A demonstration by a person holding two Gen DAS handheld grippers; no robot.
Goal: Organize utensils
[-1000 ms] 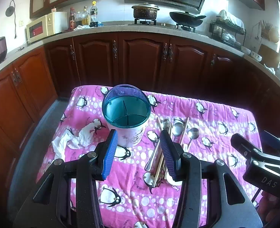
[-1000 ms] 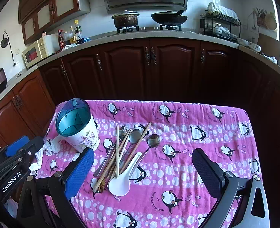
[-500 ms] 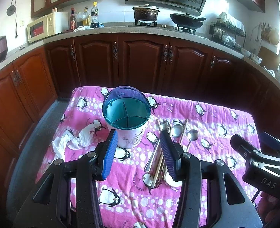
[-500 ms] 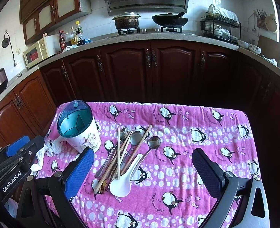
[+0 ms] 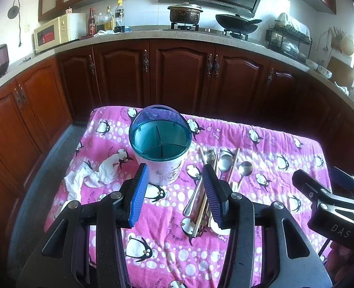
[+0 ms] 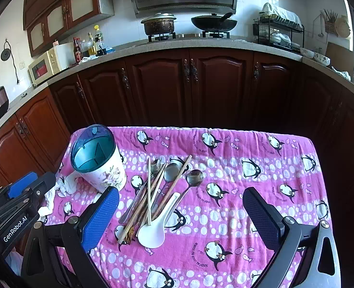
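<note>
- Left wrist view: my left tongs (image 5: 175, 192) hang above the bench (image 5: 285, 148) with the blue pads apart and nothing between them.
- Past the pads stands the utensil holder (image 5: 161, 144), upright on the pink penguin cloth at the bench's left side. Its teal insert is split into compartments, and all that I can see of them are bare.
- Just right of the holder lies the heap of utensils: metal spoons (image 5: 225, 162) with bowls pointing away from me, and wooden chopsticks (image 5: 202, 206) crossing over them. A crumpled white tissue (image 5: 93, 175) lies to the holder's left.
- Part of my right tongs shows at the right edge, low over the cloth.
- Right wrist view: my right tongs (image 6: 180, 216) gape wide and hold nothing. The heap sits ahead, nearer the left pad than the right.
- The white soup spoon (image 6: 154, 230) lies closest to me, with a pale chopstick resting over it and the darker ones fanned leftward.
- As I judge it, sorting has not begun: every piece is loose on the cloth and the holder is unfilled. I am at the choosing-and-reaching step.
- Next I would need to single out one piece. The top chopstick or the outer metal spoon (image 6: 193, 177) looks freest. That calls for lowering the tongs, narrowing them around a thin handle lying flat, and lifting without dragging the tangle.
</note>
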